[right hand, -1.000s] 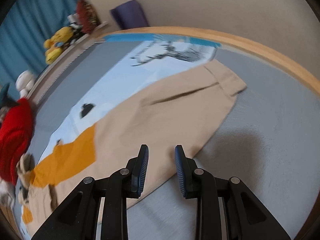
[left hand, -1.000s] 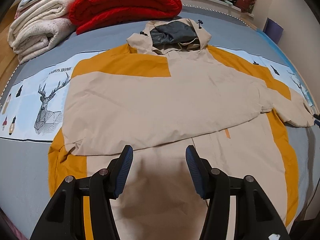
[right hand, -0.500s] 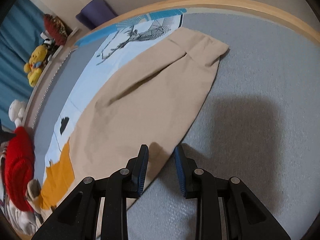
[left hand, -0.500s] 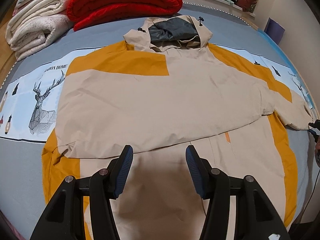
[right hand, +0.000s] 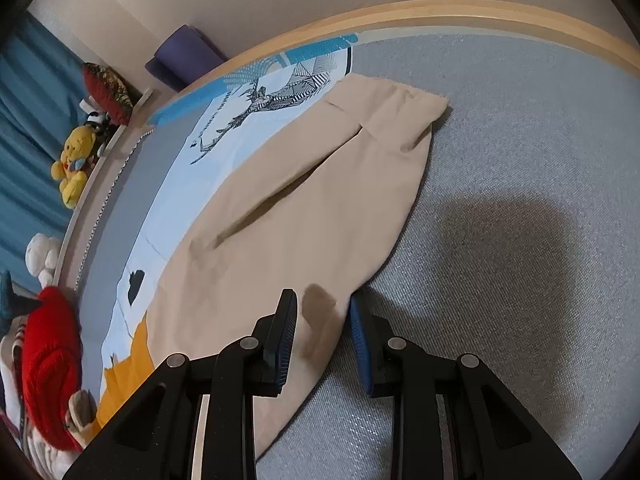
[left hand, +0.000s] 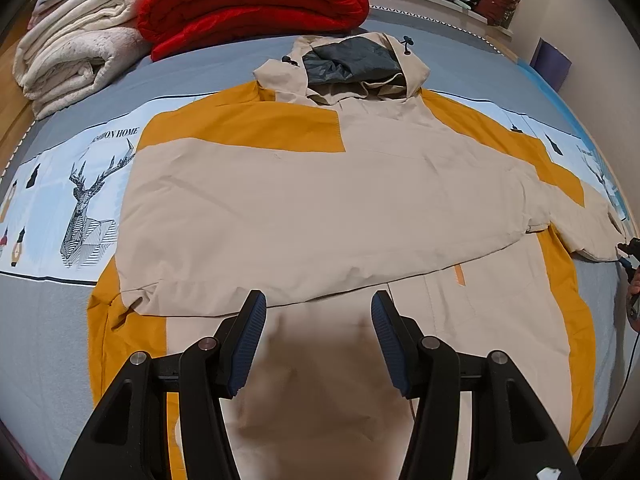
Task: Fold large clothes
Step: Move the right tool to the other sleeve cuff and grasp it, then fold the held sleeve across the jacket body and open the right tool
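Bedsheet (left hand: 80,168) print reads "HOME" beside jacket (left hand: 320,208).

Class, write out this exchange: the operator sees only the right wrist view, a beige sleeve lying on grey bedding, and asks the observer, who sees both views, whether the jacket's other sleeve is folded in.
Observer: Yes, the other sleeve lies folded across the front of the jacket.
Operator: Where are the left tongs?
Observer: The left tongs hover open above the lower front, holding nothing.
Operator: How does the hood lie?
Observer: The hood lies opening upward, showing its dark grey lining.
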### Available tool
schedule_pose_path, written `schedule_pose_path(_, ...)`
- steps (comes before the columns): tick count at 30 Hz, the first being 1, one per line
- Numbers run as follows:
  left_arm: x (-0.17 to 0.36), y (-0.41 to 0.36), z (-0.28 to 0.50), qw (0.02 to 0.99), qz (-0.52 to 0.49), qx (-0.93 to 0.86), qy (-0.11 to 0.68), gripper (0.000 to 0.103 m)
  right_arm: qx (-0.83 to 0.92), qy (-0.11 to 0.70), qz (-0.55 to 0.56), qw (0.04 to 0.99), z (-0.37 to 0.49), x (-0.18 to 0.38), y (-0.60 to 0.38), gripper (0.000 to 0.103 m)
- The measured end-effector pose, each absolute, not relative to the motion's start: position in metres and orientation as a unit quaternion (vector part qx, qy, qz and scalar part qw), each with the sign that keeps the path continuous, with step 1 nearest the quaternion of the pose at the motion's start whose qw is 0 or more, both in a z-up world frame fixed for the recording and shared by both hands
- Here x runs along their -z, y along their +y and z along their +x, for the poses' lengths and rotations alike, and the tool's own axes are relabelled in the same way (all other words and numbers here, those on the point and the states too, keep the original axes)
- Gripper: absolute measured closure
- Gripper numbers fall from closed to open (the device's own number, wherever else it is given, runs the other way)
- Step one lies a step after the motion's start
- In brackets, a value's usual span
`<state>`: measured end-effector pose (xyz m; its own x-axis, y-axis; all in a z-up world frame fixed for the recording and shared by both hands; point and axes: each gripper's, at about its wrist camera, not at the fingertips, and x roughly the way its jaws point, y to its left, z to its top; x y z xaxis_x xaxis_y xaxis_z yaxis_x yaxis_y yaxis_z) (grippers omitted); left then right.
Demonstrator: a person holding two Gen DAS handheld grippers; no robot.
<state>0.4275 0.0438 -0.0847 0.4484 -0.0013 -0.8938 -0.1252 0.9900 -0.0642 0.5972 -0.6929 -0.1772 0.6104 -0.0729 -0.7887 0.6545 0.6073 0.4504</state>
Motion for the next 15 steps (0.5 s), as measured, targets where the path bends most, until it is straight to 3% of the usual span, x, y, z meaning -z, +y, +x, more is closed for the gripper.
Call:
schedule_pose_path(9, 0.083, 0.05, 0.426, 0.85, -0.064, -0.038, 0.522, 0.051, 0.24, 0.353, 0.362, 0.829, 0.597, 0.165, -0.687, 0.098)
schedule_pose_path(15, 0.076, 0.058, 0.422, 0.853, -0.072, -0.044, 0.516, 0.051, 0.25, 0.317, 0.294, 0.866, 0.603, 0.122, -0.651, 0.101)
